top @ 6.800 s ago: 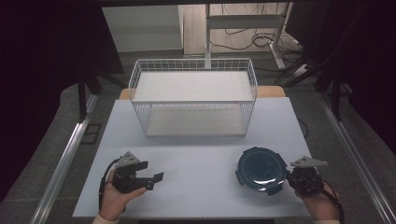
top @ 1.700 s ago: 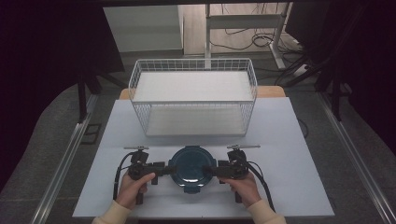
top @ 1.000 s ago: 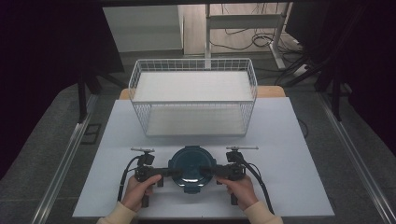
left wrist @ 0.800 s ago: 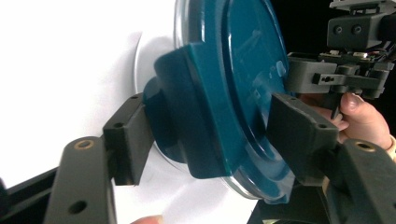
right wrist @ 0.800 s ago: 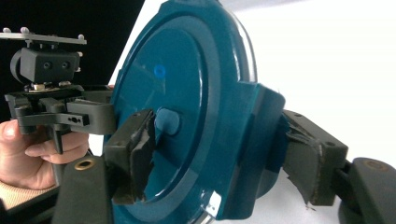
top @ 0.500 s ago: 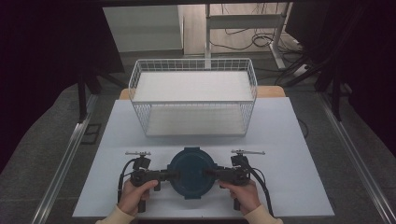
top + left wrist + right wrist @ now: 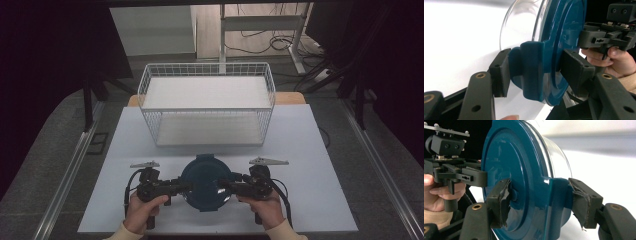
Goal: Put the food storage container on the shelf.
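Both grippers, left [image 7: 176, 187] at nine o'clock and right [image 7: 231, 187] at three, have just closed their fingers on the container's [image 7: 204, 183] blue lid tabs and raised it off the surface [image 7: 310, 165], seemingly bound for the basket [image 7: 207, 102] at twelve.

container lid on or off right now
On. The blue lid sits over the clear container, its side latch folded down over the rim. Contents cannot be told.
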Demonstrator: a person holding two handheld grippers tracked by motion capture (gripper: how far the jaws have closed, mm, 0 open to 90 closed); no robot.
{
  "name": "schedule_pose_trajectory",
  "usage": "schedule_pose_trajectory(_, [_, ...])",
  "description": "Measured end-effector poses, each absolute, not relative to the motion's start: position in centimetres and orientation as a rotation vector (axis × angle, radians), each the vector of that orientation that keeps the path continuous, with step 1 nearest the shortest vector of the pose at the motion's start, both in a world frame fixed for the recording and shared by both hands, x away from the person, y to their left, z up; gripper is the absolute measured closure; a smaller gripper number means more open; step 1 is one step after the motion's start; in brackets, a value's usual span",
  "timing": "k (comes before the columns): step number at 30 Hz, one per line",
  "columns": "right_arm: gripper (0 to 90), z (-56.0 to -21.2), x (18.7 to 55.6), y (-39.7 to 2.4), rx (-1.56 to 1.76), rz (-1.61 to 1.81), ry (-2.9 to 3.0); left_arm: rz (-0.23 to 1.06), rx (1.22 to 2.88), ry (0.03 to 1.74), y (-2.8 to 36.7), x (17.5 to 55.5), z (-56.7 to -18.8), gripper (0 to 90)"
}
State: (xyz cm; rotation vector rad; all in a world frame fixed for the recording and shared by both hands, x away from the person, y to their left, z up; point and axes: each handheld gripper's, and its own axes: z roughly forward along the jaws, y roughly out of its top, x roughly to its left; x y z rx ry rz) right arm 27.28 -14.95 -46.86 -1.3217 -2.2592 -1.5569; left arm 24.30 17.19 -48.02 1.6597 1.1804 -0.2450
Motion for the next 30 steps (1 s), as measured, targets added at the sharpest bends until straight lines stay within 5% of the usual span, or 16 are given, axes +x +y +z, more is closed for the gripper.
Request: schedule_pose_trajectory(30, [37.1,-41.5,26.0,-14.9,-1.195,-1.716,-2.407,-0.145,1.665,1.068,17.1,23.8,-43.7,42.6])
